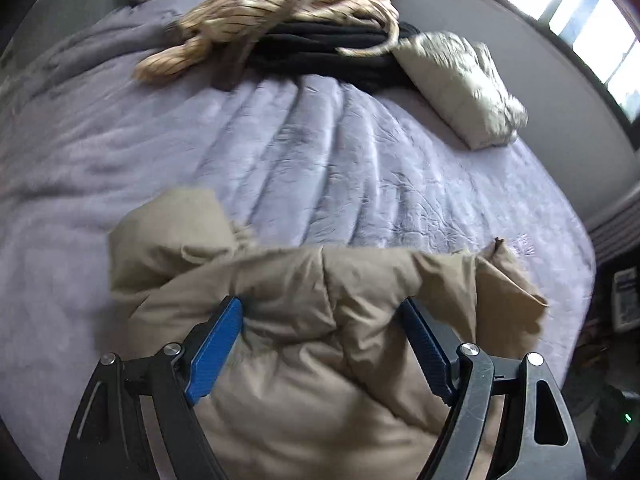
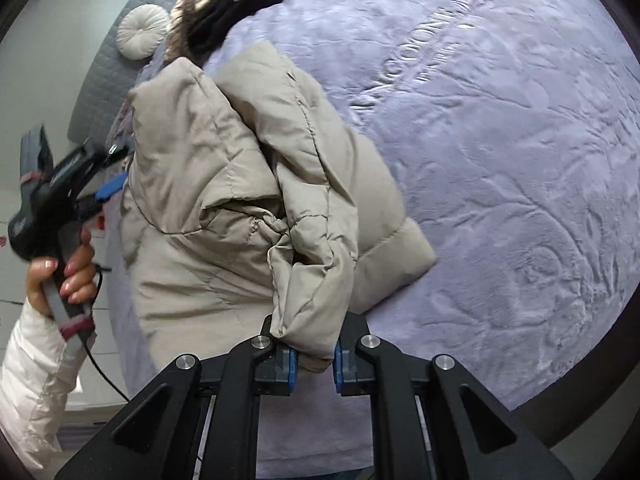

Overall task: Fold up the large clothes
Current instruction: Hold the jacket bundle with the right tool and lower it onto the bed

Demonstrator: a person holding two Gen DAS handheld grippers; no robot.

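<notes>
Puffer jacket [image 2: 224, 184] lay bunched at bed's [image 2: 500, 160] near edge. Right gripper [image 2: 314, 360] pinched its sleeve; left gripper [image 1: 322, 344] gaped wide over it, holding nothing. Best lift sleeve across, then flatten.

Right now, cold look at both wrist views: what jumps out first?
The beige puffer jacket, bunched on the lavender bedspread near its edge. The right tongs are shut on a fold of it, while the left tongs are open with jacket fabric between them. Beyond, a striped garment lies heaped over black clothing.
</notes>
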